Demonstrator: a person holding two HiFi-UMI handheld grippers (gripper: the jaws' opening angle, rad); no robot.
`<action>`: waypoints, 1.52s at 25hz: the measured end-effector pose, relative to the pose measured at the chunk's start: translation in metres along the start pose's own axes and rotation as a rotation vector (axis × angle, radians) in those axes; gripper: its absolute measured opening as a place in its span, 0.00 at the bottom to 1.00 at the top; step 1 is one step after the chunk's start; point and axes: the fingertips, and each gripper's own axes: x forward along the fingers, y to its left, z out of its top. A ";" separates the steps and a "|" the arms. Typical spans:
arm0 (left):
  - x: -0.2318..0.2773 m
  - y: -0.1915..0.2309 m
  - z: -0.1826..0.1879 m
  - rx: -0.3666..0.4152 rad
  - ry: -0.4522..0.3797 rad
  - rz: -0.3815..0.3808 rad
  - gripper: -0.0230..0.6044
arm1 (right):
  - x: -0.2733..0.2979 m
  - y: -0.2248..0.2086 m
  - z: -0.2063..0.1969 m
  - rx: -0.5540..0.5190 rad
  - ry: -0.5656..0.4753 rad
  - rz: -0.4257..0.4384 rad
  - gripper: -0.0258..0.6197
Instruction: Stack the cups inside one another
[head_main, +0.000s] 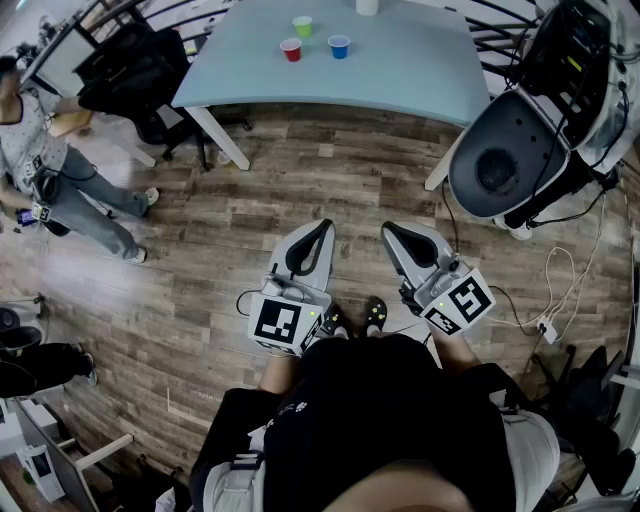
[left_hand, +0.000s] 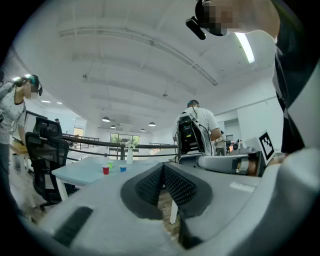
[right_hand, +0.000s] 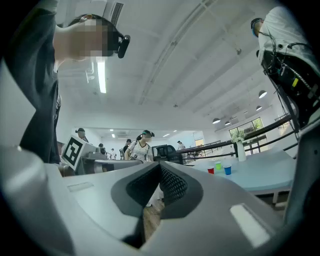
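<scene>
Head view: red cup (head_main: 291, 49), green cup (head_main: 302, 26) and blue cup (head_main: 339, 46) stand apart on the table (head_main: 400, 75); well short of it, left gripper (head_main: 322, 226) and right gripper (head_main: 389, 230) are clamped together, empty.

We can read no word, number or brand name anywhere. The nearest thing to a sign is a black-and-white square marker (head_main: 277, 322) on the left hand-held gripper (head_main: 325, 226), and a second square marker (head_main: 458, 301) on the right hand-held gripper (head_main: 389, 229). Both carry coded block patterns, not letters or digits. A small pale print (head_main: 291, 408) on the black garment (head_main: 400, 400) at the bottom of the head view is too small for us to read.
</scene>
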 end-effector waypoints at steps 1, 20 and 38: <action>-0.001 0.001 0.000 -0.003 0.002 0.002 0.01 | 0.001 0.001 0.000 0.002 -0.003 0.001 0.05; -0.013 0.034 0.007 -0.014 -0.016 -0.003 0.01 | 0.027 0.009 0.006 0.044 -0.057 -0.024 0.05; -0.015 0.088 0.011 0.011 -0.033 -0.084 0.01 | 0.077 0.017 0.004 -0.023 -0.042 -0.106 0.04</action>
